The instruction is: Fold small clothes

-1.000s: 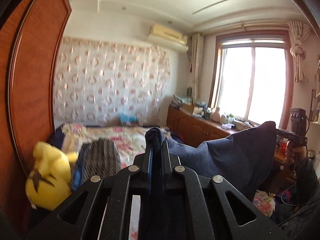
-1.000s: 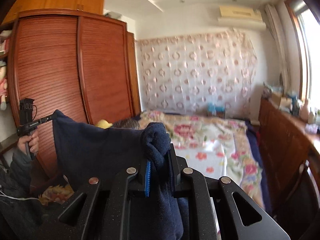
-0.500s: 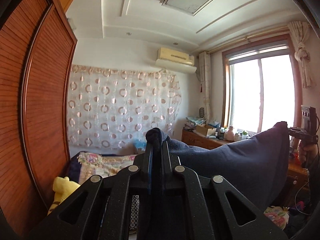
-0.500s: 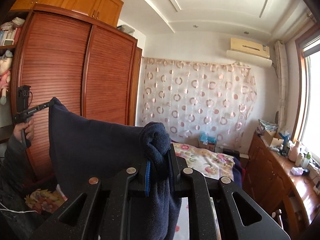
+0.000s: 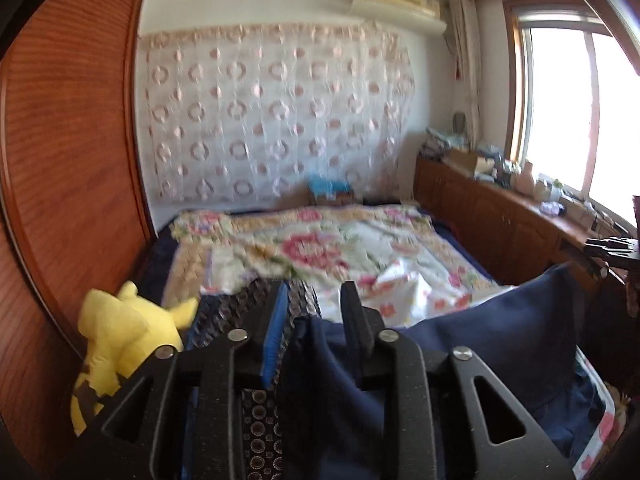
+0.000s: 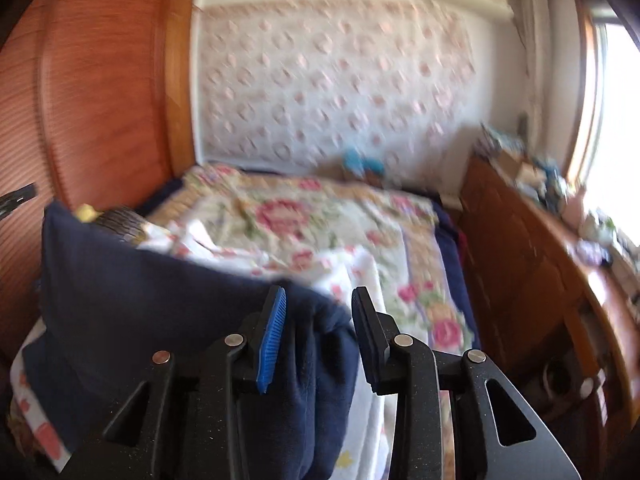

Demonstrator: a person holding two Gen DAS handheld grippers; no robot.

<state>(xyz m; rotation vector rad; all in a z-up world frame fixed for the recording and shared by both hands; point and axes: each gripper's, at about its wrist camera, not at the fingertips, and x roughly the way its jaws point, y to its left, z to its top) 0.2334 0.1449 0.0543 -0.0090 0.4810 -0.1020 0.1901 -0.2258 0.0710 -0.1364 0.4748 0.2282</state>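
Note:
A navy blue garment (image 5: 480,340) is spread low across the near end of the floral bed (image 5: 320,248) between my two grippers. In the left wrist view my left gripper (image 5: 314,308) has its jaws opening, and a slack edge of the garment lies between them without being pinched. In the right wrist view my right gripper (image 6: 318,312) is opening too. A bunched corner of the garment (image 6: 120,300) sits between the pads, with a gap on the right side. The right gripper's tip (image 5: 612,246) shows at the left wrist view's right edge.
A yellow plush toy (image 5: 120,332) and a folded dark patterned garment (image 5: 248,300) lie at the bed's near left, beside the wooden wardrobe (image 5: 60,160). A low wooden cabinet (image 5: 500,220) with clutter on top runs under the window on the right.
Both grippers have swung down from pointing high in the room toward the bed. Their jaws, which were clamped on the navy garment, have parted, and the garment has sunk with them.

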